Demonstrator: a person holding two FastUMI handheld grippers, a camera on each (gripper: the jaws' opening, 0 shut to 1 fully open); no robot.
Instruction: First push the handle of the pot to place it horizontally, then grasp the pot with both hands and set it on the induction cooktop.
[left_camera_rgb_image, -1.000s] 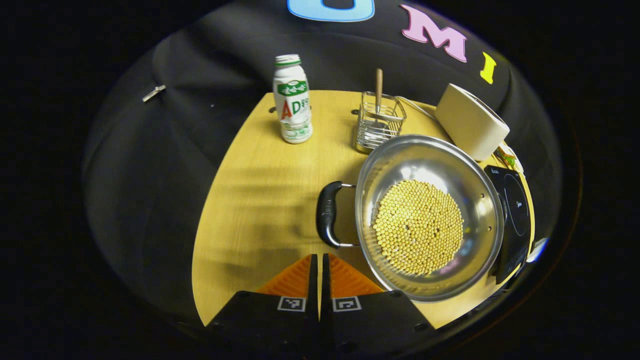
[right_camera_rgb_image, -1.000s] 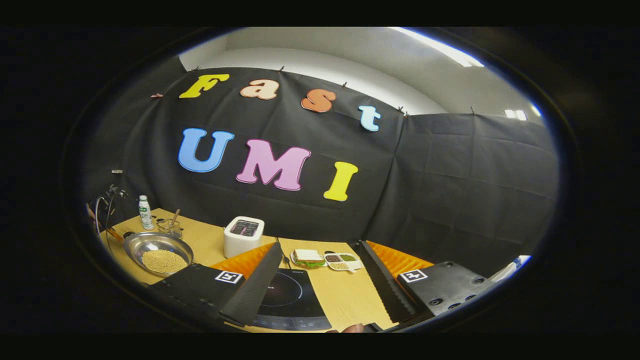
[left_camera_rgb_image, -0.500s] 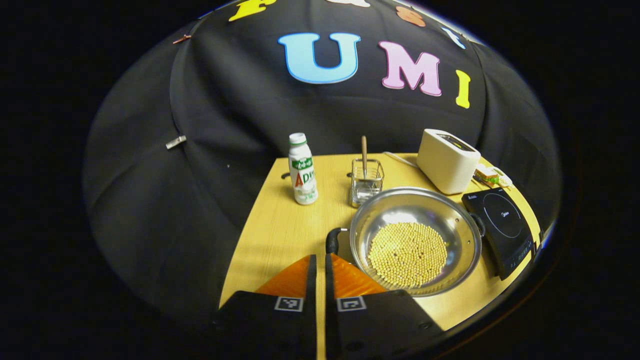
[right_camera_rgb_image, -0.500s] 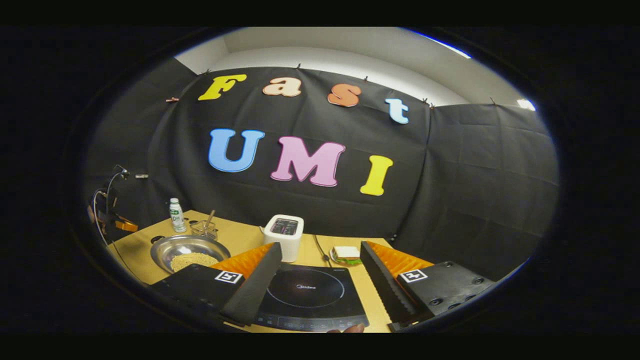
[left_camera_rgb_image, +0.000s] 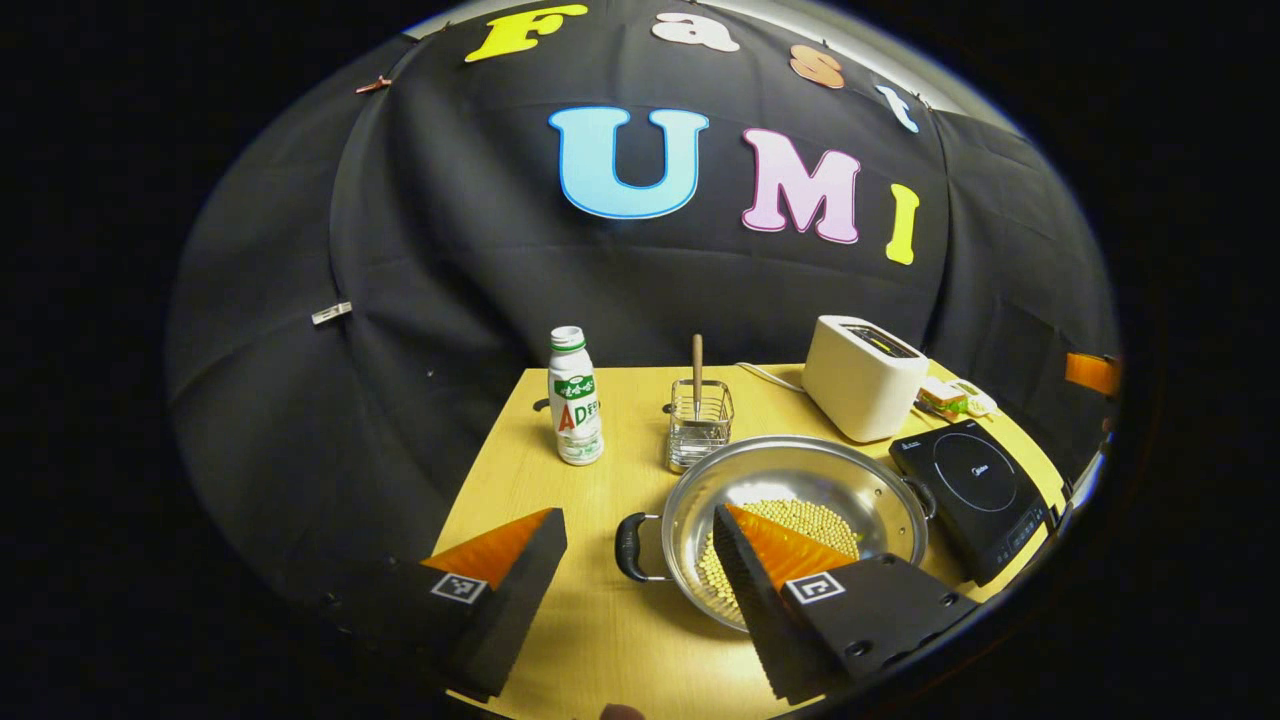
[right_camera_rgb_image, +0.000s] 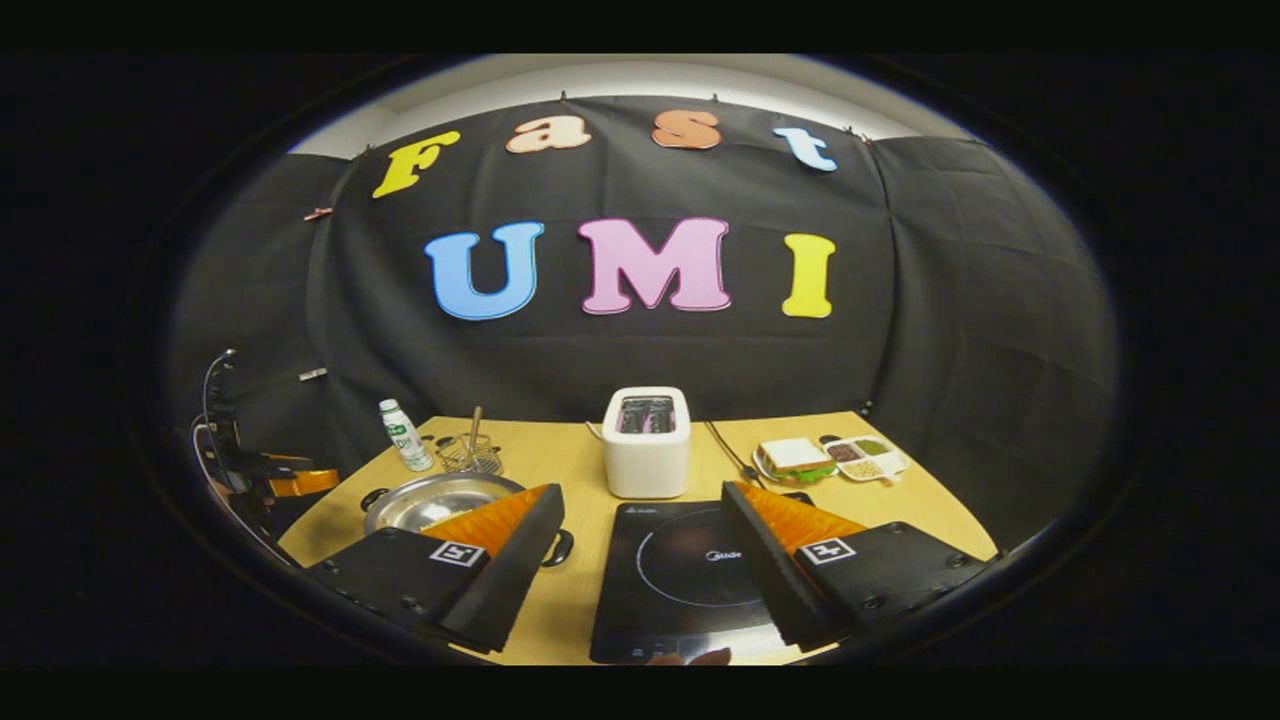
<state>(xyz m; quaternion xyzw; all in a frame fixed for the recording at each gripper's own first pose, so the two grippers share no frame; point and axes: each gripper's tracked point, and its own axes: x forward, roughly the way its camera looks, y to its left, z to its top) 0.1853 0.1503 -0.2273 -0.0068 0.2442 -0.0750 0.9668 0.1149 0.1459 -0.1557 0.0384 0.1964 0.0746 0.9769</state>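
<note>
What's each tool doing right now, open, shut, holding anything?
Left tool: open, holding nothing, above the pot.
Right tool: open, holding nothing, above the induction cooktop.

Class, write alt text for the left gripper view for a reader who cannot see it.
The open left gripper hovers over a wooden table, its fingers either side of the black handle of a steel pot of yellow beans. An induction cooktop sits beside the pot, a toaster and bottle behind.
</note>
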